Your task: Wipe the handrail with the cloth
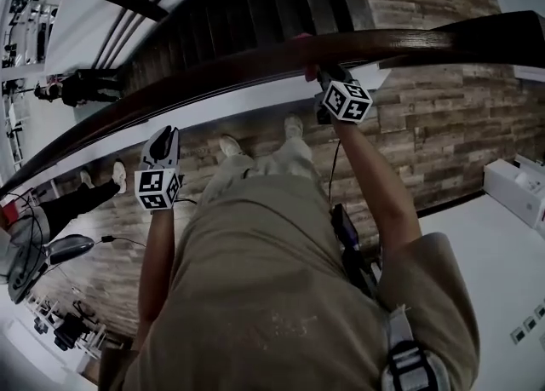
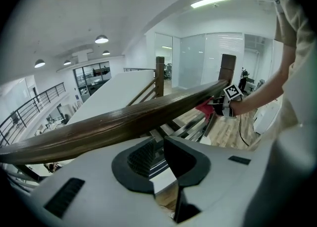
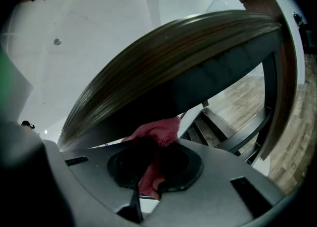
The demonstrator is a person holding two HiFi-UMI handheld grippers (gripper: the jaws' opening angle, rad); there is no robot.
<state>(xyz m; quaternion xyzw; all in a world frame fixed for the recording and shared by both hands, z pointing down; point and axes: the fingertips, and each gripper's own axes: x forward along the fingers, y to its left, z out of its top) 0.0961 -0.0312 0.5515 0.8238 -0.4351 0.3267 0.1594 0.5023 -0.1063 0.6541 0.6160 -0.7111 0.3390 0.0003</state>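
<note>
Head view: the dark brown wooden handrail [image 1: 255,61] is seen running as one long bar from the near left to the far right. The right gripper [image 1: 322,76] is clamped on the red fluffy cloth [image 3: 159,131], which is pressed against the rail's underside, right of its middle. The left gripper [image 1: 164,138] is held just below the rail, further left, jaws slightly apart with nothing between them. The coming stroke is judged to be governed by that long axis, the cloth being carried along it by the right hand alone.
</note>
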